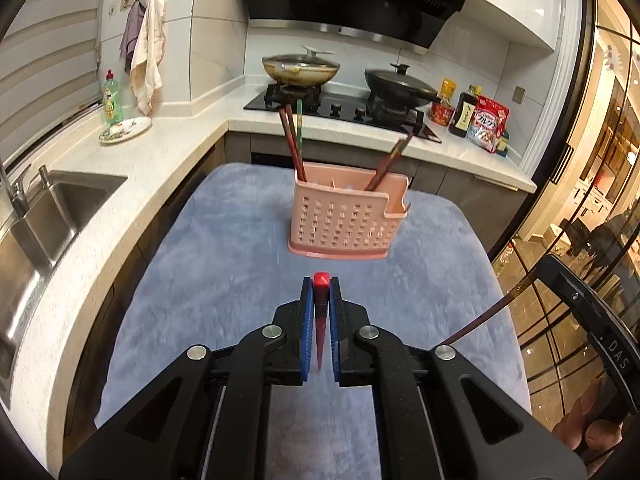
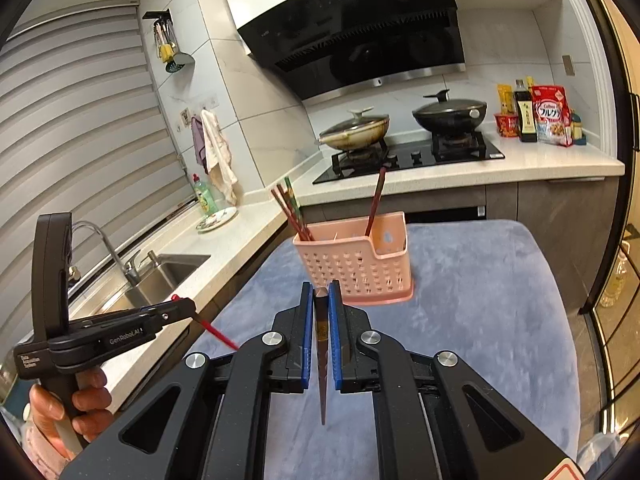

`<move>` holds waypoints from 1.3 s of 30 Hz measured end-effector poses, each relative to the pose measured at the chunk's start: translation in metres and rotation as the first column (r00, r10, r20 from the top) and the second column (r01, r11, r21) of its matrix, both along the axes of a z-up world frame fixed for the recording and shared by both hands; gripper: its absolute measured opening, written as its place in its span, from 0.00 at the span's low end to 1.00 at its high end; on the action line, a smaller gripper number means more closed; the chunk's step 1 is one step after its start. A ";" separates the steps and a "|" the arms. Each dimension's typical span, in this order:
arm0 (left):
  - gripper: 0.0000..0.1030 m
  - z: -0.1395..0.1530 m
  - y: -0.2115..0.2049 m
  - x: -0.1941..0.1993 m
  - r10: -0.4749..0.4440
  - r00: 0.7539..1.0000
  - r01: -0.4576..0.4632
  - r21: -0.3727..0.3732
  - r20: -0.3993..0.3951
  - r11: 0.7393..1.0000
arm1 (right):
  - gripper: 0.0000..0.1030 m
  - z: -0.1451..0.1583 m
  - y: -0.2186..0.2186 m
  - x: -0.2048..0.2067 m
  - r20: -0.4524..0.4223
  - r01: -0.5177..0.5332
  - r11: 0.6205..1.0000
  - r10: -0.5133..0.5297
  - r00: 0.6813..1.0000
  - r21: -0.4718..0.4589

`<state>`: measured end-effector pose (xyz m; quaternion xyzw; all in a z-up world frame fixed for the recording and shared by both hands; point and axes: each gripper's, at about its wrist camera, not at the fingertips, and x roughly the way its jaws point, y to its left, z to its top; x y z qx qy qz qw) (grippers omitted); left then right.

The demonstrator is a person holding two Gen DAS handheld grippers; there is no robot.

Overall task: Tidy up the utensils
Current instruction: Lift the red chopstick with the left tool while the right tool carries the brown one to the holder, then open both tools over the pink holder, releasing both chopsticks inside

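My left claw (image 1: pixel 320 292) is clamped on a red chopstick (image 1: pixel 321 280), my right claw (image 2: pixel 321 296) on a dark chopstick (image 2: pixel 321 344). Both sticks look light, stiff and slick, so I grip near the thick end. The pink basket (image 1: pixel 340 220) stands ahead on the blue cloth (image 1: pixel 224 280), open room all round, counter edge left.
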<state>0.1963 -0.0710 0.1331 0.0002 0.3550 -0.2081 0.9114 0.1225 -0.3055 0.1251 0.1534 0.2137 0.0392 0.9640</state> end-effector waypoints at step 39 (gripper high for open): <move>0.07 0.070 -0.063 0.187 0.086 0.960 -0.061 -0.098 0.266 0.993 | 0.07 0.027 -0.046 0.225 0.062 0.107 0.994 -0.107 0.992 0.012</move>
